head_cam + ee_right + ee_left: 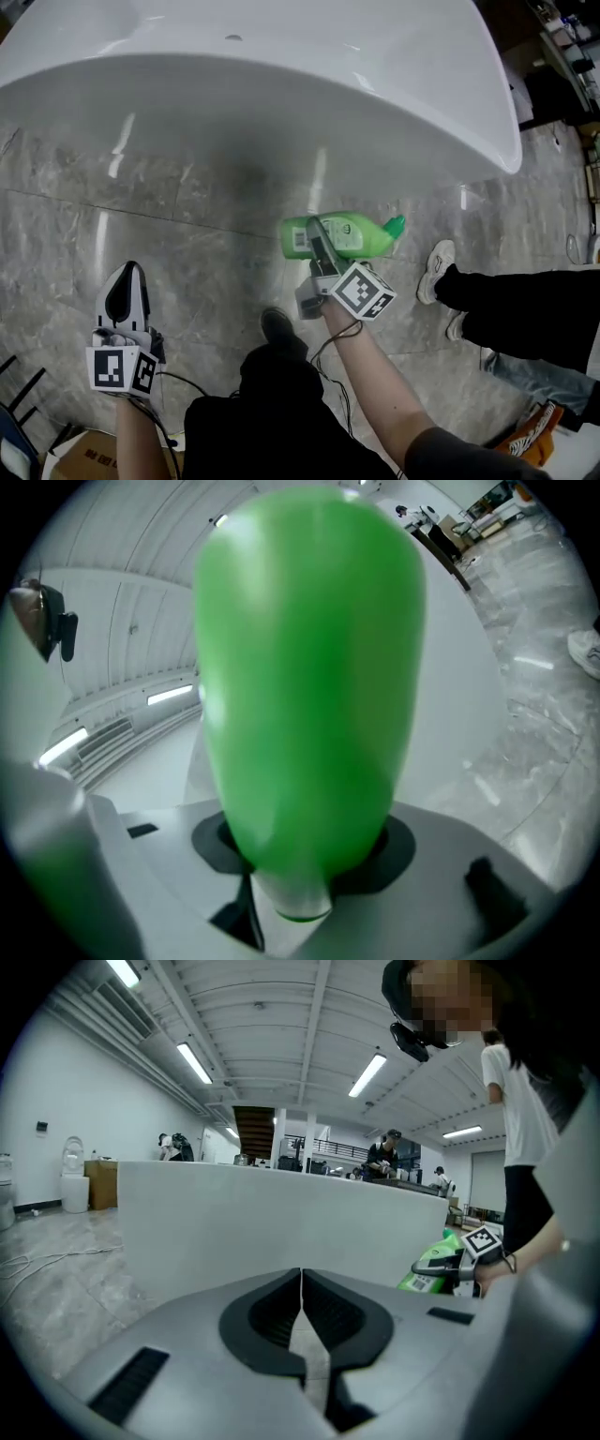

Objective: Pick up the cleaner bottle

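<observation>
My right claw is clamped on the green cleaner bottle, its jaws held partway apart by the bottle's body between the pads. The bottle lies crosswise in the grip, off the floor. Its green cap sticks out to the right of my jaws, and the base end with the barcode label pokes out to the left. From the camera on that claw the green body fills nearly everything ahead of the jaws. My left claw is out to the left of the bottle and well apart from it. Its jaws are pressed together tip to tip with nothing between them. From its own camera the bottle and my right claw show off to the right. Ahead of both claws stands the big white bathtub, its curved wall rising from the grey marble floor beneath me. Behind my right claw, near my wrist, is my own dark shoe. Farther right of the bottle another person's legs in dark trousers reach in, one white shoe near the cap end.
</observation>
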